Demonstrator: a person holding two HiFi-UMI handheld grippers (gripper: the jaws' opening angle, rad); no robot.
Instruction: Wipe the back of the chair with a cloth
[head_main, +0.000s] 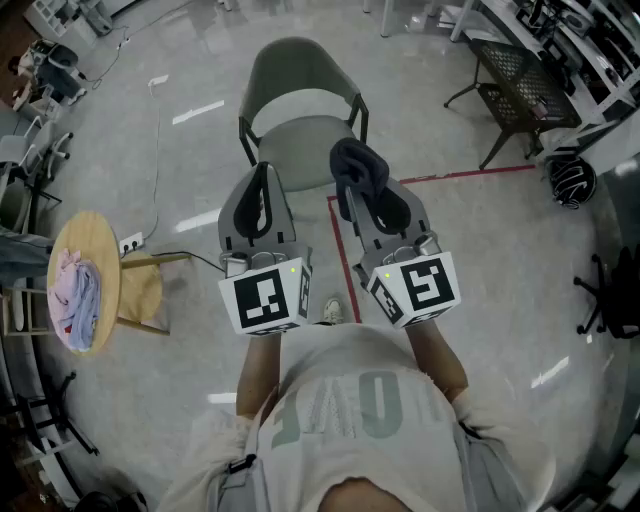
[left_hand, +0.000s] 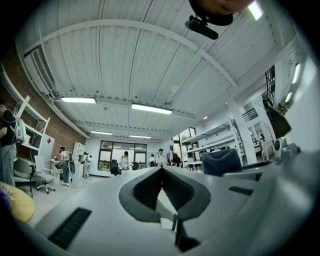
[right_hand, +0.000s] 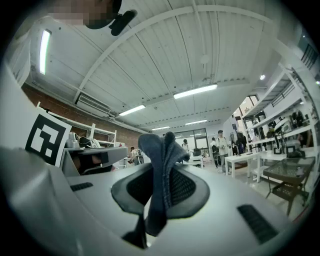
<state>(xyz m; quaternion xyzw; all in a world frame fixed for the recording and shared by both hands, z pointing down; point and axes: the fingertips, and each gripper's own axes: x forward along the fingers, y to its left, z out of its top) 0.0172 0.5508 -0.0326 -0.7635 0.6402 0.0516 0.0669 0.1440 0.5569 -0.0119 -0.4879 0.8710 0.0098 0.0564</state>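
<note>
As recorded from the head view, the dark blue-grey cloth (head_main: 358, 166) is clamped between the jaws of the right gripper (head_main: 362, 200), with a bunched fold standing clear of the jaw tips. In the right gripper view the fabric is seen pinched upright between both pads, and a tail is seen hanging down behind them. The cloth is held over the front edge of the seat of the grey-green chair (head_main: 300, 70); the chair's back lies beyond it and is not touched.

The left gripper (head_main: 262, 178) is held just beside the right one, level with it. Its jaws are seen closed tip to tip, and nothing is gripped between them.

Both grippers are extended forward from the person's chest, parallel and near each other. The marker cubes are kept nearest the body, and the jaws are angled upward, so that ceiling fills both gripper views.

A round wooden stool (head_main: 110, 250) is noted well to the left, with a pink cloth (head_main: 72, 295) lying on it. A red tape line (head_main: 450, 177) is marked on the floor to the right of the chair.
</note>
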